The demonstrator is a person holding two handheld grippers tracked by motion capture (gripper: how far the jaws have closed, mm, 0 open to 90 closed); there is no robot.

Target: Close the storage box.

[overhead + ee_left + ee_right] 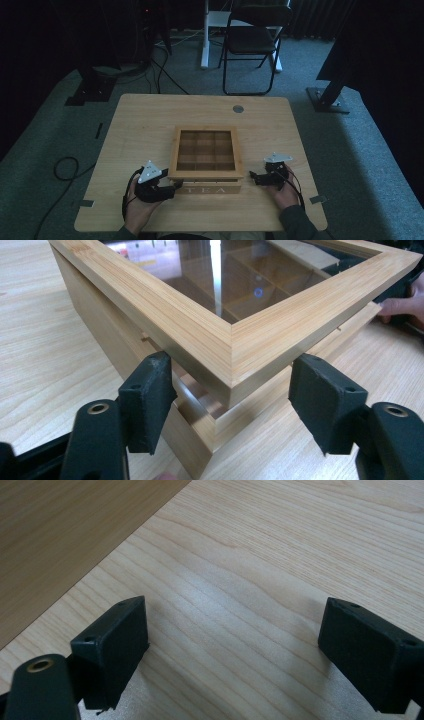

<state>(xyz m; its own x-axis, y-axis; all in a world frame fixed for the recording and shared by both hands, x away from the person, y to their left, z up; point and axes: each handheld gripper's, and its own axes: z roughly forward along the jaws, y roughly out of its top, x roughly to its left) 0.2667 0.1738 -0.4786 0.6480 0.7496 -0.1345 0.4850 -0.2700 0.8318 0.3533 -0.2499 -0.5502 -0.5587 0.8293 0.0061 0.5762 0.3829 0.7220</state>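
A wooden tea box (pixel 210 189) marked TEA sits mid-table, and its glass-paned lid (pixel 205 174) is raised a little at the front. In the left gripper view a gap shows between the lid's corner (pixel 235 355) and the base (pixel 195 440) below. My left gripper (pixel 176 186) is at the box's front left corner. Its jaws (pixel 232 372) straddle that lid corner, with both pad tips against the lid's two sides. My right gripper (pixel 252 176) rests beside the box's right side, open over bare table (pixel 235 615), nothing between its pads.
The box holds a grid of empty compartments (pixel 206 148) under the glass. A round grey grommet (pixel 238 108) sits near the table's far edge. A folding chair (pixel 252 40) and dark stands are on the carpet beyond. A cable (pixel 65 167) loops on the floor at left.
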